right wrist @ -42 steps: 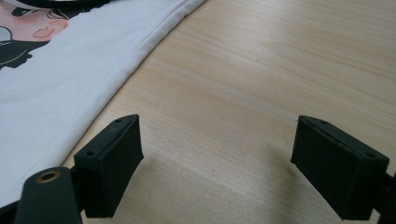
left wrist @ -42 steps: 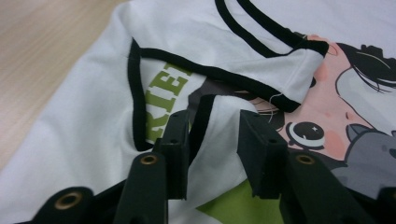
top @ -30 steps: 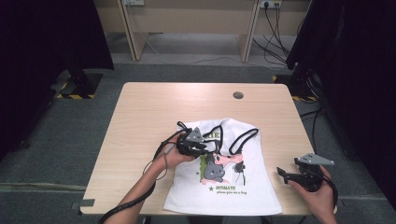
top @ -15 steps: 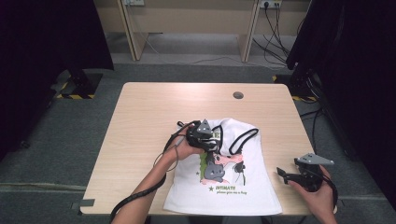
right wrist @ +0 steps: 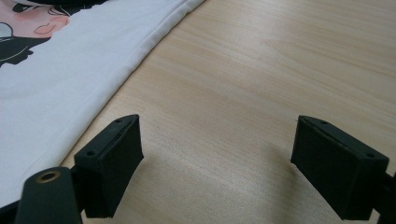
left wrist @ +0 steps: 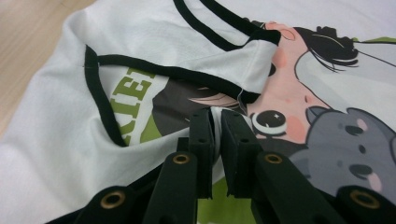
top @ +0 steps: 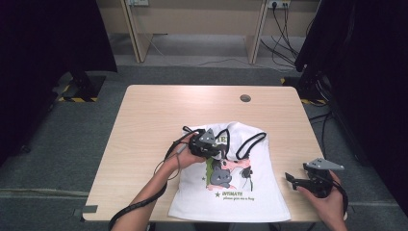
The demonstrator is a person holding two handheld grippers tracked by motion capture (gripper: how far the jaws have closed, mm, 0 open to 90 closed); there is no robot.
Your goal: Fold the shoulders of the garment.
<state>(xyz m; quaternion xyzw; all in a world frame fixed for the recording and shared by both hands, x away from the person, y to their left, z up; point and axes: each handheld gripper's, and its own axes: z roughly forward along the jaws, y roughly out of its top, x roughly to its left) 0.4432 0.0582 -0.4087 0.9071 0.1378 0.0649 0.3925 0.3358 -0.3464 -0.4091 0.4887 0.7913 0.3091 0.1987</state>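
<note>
The white printed T-shirt (top: 240, 187) is laid flat on the near half of the wooden table (top: 159, 115), slightly right of centre. The left gripper (left wrist: 217, 140) is positioned over the shirt's upper left part; its jaws have just been closing and are pinched together on a fold of white fabric. The right gripper (right wrist: 217, 168) is held wide apart above bare tabletop, just right of the shirt's edge, with nothing between its jaws.
</note>
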